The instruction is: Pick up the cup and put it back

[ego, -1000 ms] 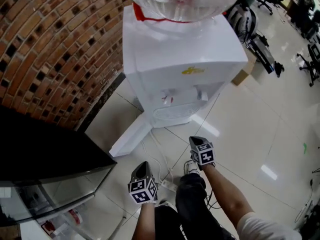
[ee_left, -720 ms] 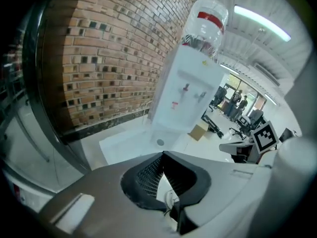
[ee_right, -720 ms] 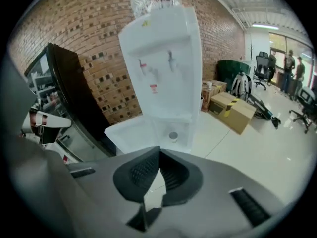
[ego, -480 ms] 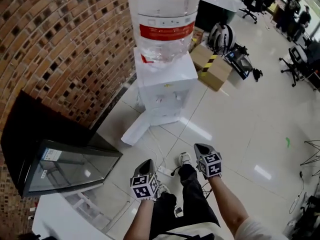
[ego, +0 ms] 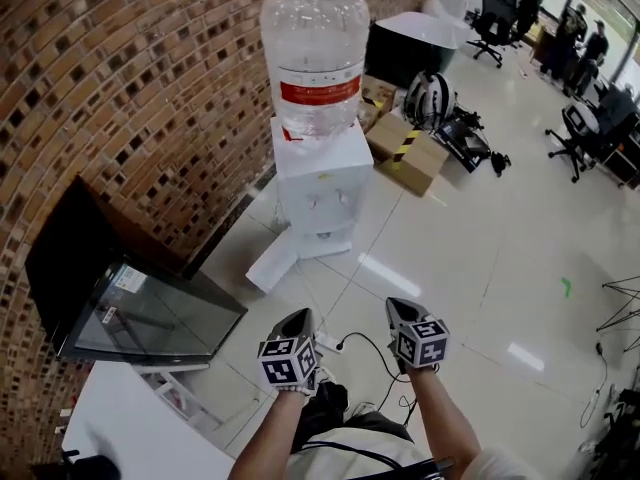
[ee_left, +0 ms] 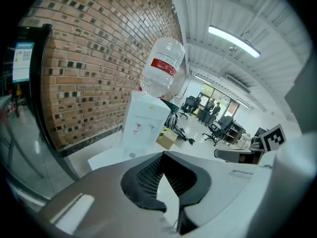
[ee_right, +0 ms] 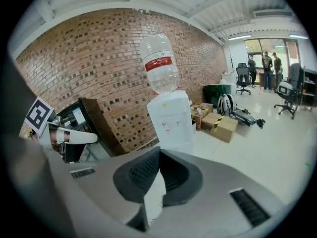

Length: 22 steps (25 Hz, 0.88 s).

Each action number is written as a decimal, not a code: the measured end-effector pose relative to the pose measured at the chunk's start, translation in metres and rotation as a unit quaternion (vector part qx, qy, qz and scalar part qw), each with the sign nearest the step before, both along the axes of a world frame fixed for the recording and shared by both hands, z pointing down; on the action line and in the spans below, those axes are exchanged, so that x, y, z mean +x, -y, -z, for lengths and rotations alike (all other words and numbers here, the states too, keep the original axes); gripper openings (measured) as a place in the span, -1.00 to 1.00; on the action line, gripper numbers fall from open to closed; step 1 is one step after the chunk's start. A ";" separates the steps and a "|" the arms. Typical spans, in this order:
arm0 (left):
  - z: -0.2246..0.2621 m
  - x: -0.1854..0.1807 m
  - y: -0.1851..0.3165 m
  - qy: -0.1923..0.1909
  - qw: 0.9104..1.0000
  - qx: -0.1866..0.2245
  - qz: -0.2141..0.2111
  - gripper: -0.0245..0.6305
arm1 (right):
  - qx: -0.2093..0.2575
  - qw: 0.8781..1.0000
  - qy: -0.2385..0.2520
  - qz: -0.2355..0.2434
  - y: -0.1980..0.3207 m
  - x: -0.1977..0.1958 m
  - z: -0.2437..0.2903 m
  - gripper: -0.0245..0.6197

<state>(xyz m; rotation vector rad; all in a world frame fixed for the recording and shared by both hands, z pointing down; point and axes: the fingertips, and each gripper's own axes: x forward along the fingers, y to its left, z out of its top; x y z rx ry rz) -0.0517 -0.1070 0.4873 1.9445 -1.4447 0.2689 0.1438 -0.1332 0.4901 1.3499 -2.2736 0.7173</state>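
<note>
No cup shows in any view. A white water dispenser (ego: 322, 183) with a clear bottle (ego: 313, 63) on top stands against the brick wall, well ahead of both grippers. My left gripper (ego: 298, 314) is held low in the head view, shut, with nothing between its jaws. Beside it, my right gripper (ego: 394, 304) is also shut and empty. In the left gripper view the dispenser (ee_left: 143, 120) lies beyond the closed jaw tips (ee_left: 163, 153). The right gripper view shows the dispenser (ee_right: 171, 118) past its closed tips (ee_right: 159, 149).
A black-framed glass cabinet (ego: 140, 308) stands at the left by the brick wall (ego: 120, 88). Cardboard boxes (ego: 415, 158) and bags lie right of the dispenser. A power strip and cable (ego: 330, 345) lie on the tiled floor. Office chairs (ego: 500, 13) and people are far back.
Both grippers have risen and the view has pulled back from the dispenser, so its whole bottle and more of the room now show. Both grippers stay shut and empty.
</note>
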 end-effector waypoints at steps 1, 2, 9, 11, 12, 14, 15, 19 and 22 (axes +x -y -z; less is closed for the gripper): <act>0.005 0.004 -0.006 0.003 1.000 0.004 -0.002 -0.93 | -0.002 1.000 0.004 0.000 -0.010 0.004 0.005 -0.90; 0.010 0.007 -0.012 0.007 1.000 0.007 -0.003 -0.93 | -0.004 1.000 0.008 0.000 -0.021 0.007 0.009 -0.90; 0.033 0.038 -0.076 0.015 1.000 0.025 -0.006 -0.93 | 0.010 0.999 0.034 0.020 -0.109 0.032 0.043 -0.90; 0.041 0.050 -0.102 0.019 0.999 0.032 -0.014 -0.93 | 0.009 0.999 0.035 0.028 -0.144 0.039 0.048 -0.90; 0.045 0.055 -0.115 0.020 0.999 0.035 -0.015 -0.93 | 0.008 0.999 0.033 0.033 -0.160 0.042 0.049 -0.90; 0.051 0.061 -0.138 0.019 0.999 0.042 -0.011 -0.93 | 0.004 0.999 0.032 0.040 -0.184 0.047 0.051 -0.90; 0.054 0.063 -0.148 0.019 0.999 0.044 -0.007 -0.93 | 0.004 0.998 0.034 0.043 -0.192 0.047 0.053 -0.90; 0.059 0.067 -0.187 0.025 0.999 0.046 0.000 -0.93 | 0.019 0.997 0.034 0.061 -0.220 0.040 0.066 -0.90; 0.064 0.070 -0.206 0.028 0.998 0.047 0.002 -0.93 | 0.030 0.996 0.031 0.074 -0.234 0.033 0.072 -0.90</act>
